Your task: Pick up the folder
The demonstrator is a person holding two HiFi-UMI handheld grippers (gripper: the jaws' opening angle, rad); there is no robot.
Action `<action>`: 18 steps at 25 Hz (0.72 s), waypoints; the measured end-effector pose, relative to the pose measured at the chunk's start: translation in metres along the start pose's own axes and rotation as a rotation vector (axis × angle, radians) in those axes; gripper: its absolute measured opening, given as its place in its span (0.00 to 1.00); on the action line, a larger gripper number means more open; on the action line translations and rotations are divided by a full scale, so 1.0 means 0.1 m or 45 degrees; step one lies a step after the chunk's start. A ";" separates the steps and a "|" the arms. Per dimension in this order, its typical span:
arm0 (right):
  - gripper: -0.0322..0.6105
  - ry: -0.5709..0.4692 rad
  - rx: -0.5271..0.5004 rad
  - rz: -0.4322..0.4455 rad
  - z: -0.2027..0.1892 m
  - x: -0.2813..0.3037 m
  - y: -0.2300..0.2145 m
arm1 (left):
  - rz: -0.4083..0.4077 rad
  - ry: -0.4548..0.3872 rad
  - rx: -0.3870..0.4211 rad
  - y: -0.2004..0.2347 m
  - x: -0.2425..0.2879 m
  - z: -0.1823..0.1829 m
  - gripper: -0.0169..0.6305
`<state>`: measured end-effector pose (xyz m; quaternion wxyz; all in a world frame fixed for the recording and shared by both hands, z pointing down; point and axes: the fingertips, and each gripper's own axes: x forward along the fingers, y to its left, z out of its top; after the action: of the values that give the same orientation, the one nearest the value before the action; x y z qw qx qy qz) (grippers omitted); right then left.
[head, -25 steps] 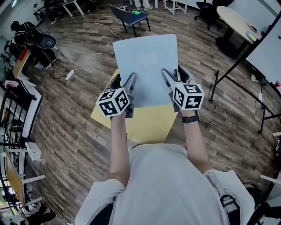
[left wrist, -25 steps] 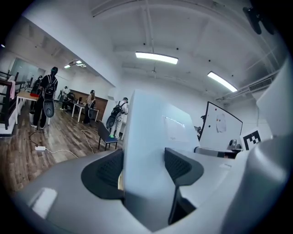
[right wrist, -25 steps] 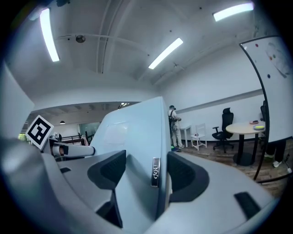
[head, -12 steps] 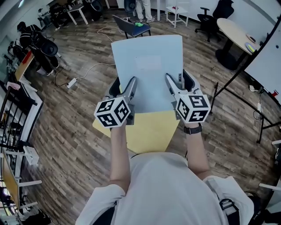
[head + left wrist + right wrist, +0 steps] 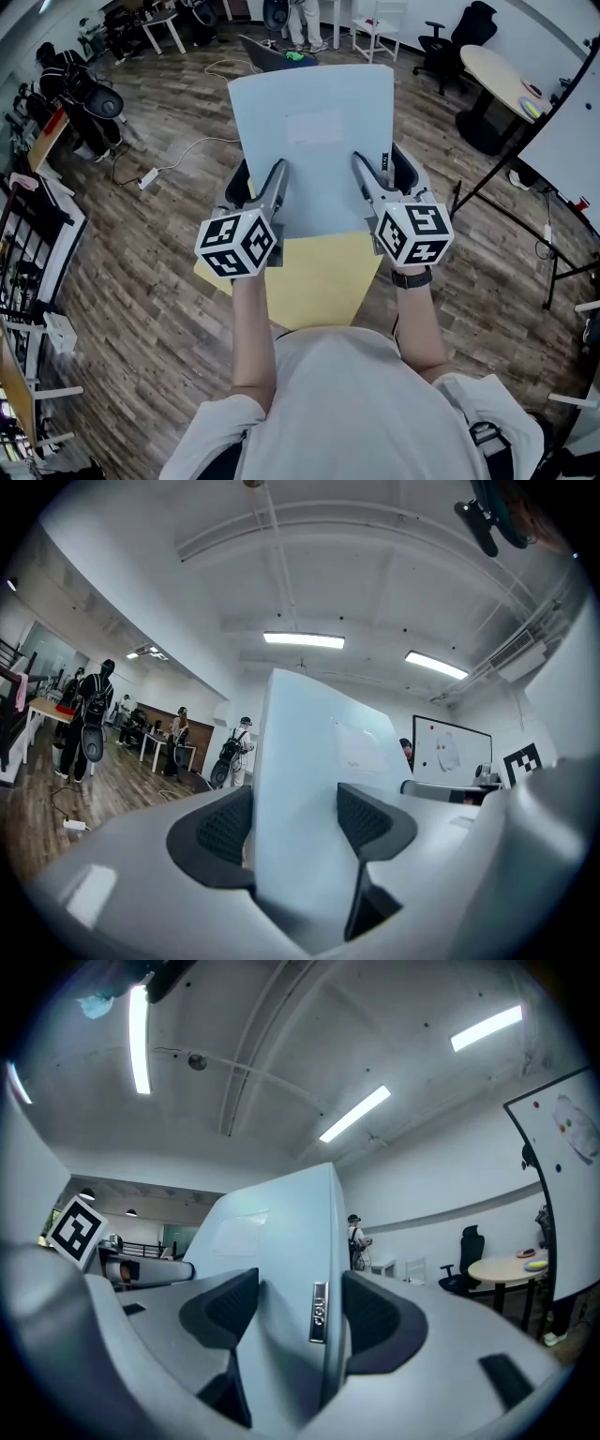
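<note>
The folder (image 5: 314, 141) is a pale blue board-like file, held level in the air above a small yellow table (image 5: 319, 281). My left gripper (image 5: 258, 180) is shut on its left edge and my right gripper (image 5: 382, 169) on its right edge. In the left gripper view the folder (image 5: 309, 780) stands between the dark pads of the left gripper (image 5: 295, 822). In the right gripper view the folder (image 5: 277, 1241), with a small metal label on its spine, fills the gap of the right gripper (image 5: 300, 1321). The person's forearms reach out from below.
Wood-pattern floor lies all around the yellow table. A round table (image 5: 506, 66) and a whiteboard stand (image 5: 562, 122) are at the right. A chair (image 5: 272, 54) stands beyond the folder. A cable with a power strip (image 5: 150, 176) lies at the left, near racks (image 5: 33, 234).
Both grippers have risen together with the folder held between them. It now sits higher and larger in the head view, farther above the yellow table.
</note>
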<state>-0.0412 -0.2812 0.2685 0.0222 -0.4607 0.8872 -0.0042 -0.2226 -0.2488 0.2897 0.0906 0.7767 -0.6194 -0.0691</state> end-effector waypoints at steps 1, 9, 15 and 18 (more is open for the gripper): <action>0.51 0.003 0.002 -0.001 -0.01 0.01 0.01 | 0.000 0.003 -0.002 0.01 0.00 -0.01 0.47; 0.51 0.019 0.000 -0.014 -0.07 0.05 0.01 | -0.006 0.025 -0.017 0.07 0.04 -0.08 0.47; 0.51 0.029 -0.002 -0.034 -0.10 0.08 -0.02 | -0.026 0.035 -0.024 0.09 0.11 -0.11 0.47; 0.51 0.039 -0.008 -0.046 -0.12 0.09 -0.05 | -0.036 0.044 -0.035 0.09 0.15 -0.15 0.47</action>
<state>-0.0431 -0.2918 0.2807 0.0073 -0.4766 0.8791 -0.0090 -0.2248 -0.2648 0.3067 0.1112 0.7852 -0.6056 -0.0655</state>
